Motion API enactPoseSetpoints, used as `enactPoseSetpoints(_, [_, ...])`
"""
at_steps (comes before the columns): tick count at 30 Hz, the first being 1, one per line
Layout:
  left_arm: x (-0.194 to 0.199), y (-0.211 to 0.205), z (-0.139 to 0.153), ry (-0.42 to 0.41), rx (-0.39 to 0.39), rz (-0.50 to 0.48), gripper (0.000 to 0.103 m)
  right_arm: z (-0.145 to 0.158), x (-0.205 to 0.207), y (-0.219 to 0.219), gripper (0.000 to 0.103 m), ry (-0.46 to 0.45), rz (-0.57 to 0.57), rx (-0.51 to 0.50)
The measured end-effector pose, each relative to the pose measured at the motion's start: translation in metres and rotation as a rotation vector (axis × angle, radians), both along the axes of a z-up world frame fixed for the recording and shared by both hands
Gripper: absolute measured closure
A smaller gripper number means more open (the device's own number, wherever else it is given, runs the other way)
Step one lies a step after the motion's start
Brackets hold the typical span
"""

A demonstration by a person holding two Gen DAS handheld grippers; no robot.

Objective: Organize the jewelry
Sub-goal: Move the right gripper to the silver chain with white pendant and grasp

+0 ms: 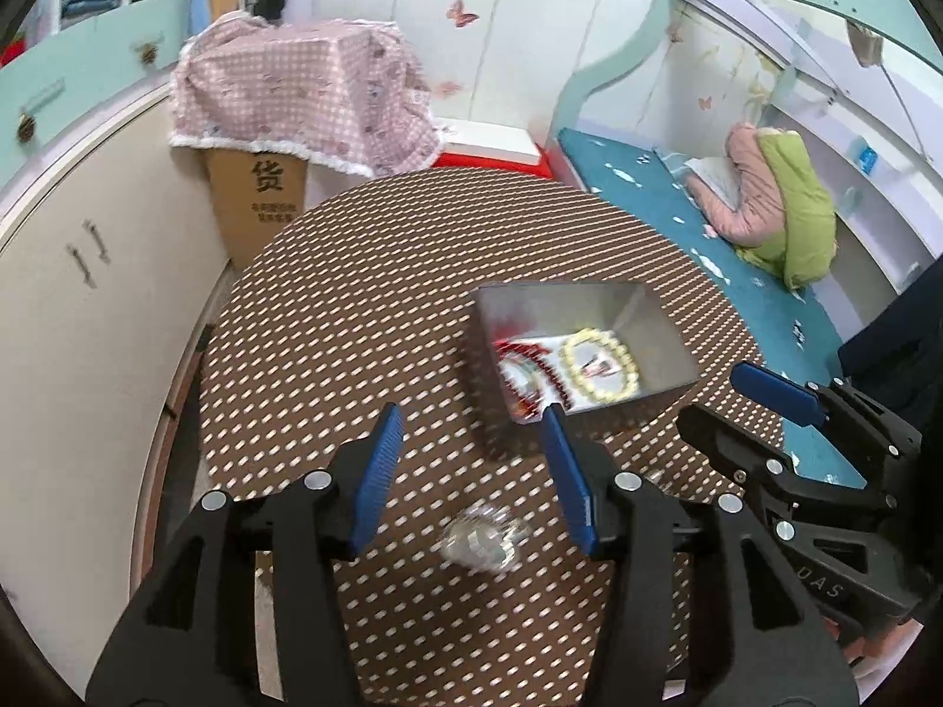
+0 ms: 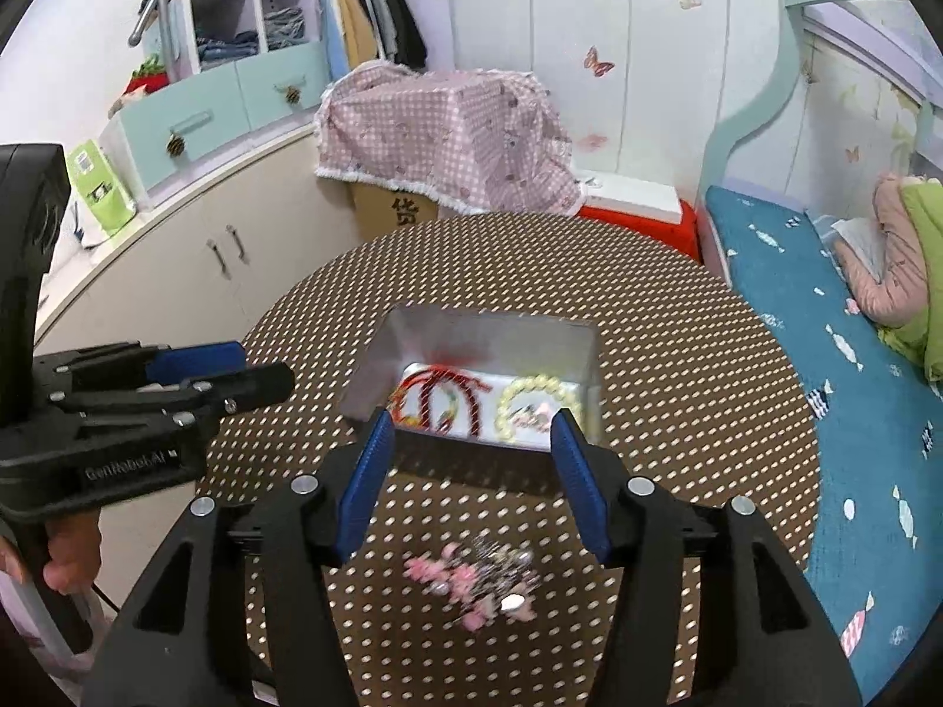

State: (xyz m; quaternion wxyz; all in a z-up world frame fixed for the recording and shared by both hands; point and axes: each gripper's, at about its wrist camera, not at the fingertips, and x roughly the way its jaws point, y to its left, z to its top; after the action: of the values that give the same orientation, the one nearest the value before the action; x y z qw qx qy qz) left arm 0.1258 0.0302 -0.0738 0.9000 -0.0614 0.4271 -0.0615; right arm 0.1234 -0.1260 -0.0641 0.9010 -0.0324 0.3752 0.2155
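A silver metal box (image 1: 660,330) (image 2: 583,347) stands on the round brown dotted table (image 1: 365,318) (image 2: 707,365). Inside lie a cream bead bracelet (image 1: 598,366) (image 2: 539,395) and a red braided cord bracelet (image 1: 518,362) (image 2: 439,397). My left gripper (image 1: 471,430) is open over the table, short of the box's left corner; a blurred silvery piece of jewelry (image 1: 480,539) lies on the cloth between its arms, untouched. My right gripper (image 2: 471,430) is open just before the box's near wall; a blurred pink and silver piece (image 2: 477,580) lies on the table beneath it.
A cardboard box under pink checked cloth (image 1: 294,100) (image 2: 448,129) stands behind the table. White cabinets (image 1: 88,294) (image 2: 177,259) run along the left. A bed with a blue sheet (image 1: 737,247) (image 2: 825,306) lies to the right. A hand (image 2: 65,554) holds the left gripper's handle.
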Motion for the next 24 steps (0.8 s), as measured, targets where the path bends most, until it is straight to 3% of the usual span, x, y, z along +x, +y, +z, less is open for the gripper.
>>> enactPoseSetpoints(4, [-0.014, 0.020, -0.014, 0.032, 0.007, 0.033, 0.047, -0.011, -0.009, 0.017, 0.049, 0.030, 0.035, -0.019])
enactPoseSetpoints(13, [-0.032, 0.050, -0.045, 0.108, 0.002, 0.067, 0.045, -0.048, -0.009, 0.052, 0.049, 0.126, 0.092, -0.088])
enactPoseSetpoints(17, [-0.036, 0.055, -0.057, 0.135, -0.006, 0.063, 0.043, -0.063, -0.003, 0.064, 0.056, 0.170, 0.109, -0.117])
enactPoseSetpoints(24, [-0.033, 0.063, -0.070, 0.167, -0.029, 0.064, 0.041, -0.077, 0.005, 0.077, 0.059, 0.213, 0.135, -0.158])
